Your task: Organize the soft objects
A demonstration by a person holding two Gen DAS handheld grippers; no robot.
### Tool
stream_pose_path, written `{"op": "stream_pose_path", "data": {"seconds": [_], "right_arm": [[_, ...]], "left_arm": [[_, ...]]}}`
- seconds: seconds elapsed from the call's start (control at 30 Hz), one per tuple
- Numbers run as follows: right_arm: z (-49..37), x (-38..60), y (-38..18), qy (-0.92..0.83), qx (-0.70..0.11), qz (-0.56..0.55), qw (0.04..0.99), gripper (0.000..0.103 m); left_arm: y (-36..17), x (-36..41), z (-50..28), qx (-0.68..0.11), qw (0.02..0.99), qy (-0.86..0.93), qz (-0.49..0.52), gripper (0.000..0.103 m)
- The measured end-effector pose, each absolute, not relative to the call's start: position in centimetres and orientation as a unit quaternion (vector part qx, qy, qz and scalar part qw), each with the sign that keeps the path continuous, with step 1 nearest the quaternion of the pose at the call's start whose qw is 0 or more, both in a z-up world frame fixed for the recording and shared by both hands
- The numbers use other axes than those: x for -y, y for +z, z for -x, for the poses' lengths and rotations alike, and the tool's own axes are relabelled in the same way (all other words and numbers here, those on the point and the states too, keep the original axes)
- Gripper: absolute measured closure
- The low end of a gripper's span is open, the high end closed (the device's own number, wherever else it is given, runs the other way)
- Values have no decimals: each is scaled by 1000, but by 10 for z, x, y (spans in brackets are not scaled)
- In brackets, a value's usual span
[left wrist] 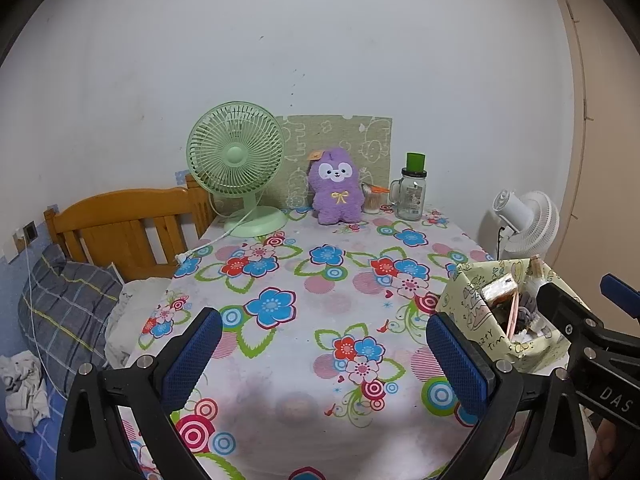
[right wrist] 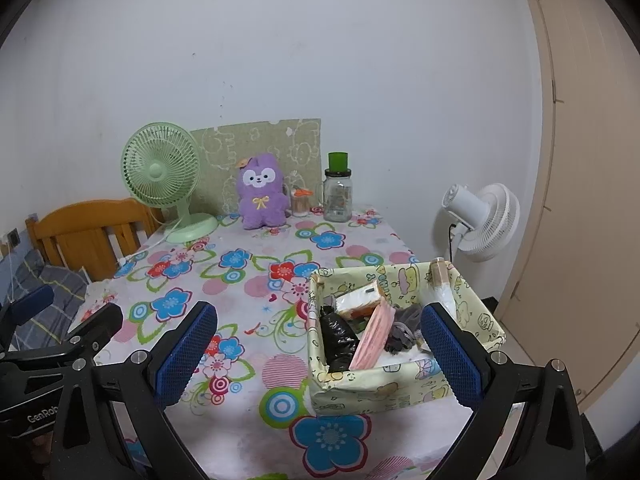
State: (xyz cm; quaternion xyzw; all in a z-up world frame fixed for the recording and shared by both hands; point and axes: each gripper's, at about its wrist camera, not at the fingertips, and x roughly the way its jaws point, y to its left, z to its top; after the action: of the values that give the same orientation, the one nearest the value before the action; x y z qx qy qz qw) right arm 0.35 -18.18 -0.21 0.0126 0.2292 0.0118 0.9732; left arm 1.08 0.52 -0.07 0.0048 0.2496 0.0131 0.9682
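At lower right, your right gripper (right wrist: 320, 356) hangs spread, hiding part of the box (right wrist: 404, 384); your left gripper (left wrist: 324, 360) hangs spread, empty.

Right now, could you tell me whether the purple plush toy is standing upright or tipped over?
Upright. The purple plush toy sits on its base at the table's far edge, face forward, before the green patterned board, between the green fan and glass jar.

"DAS" in white on black right gripper (left wrist: 612, 312) body, left wrist view; "GenRob", cut off by neighbouring part, on left gripper (right wrist: 40, 320) body, right wrist view; "time" partly legible on yellow box (left wrist: 486, 320) wall.
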Motion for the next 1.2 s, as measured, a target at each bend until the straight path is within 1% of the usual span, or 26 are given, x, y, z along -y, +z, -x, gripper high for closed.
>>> {"op": "stream_pose_path", "data": {"seconds": [1.2], "right_arm": [[-1, 178, 0, 16, -228, -13, 973, 0]], "left_arm": [[-3, -6, -8, -250, 968, 13, -3, 0]]}}
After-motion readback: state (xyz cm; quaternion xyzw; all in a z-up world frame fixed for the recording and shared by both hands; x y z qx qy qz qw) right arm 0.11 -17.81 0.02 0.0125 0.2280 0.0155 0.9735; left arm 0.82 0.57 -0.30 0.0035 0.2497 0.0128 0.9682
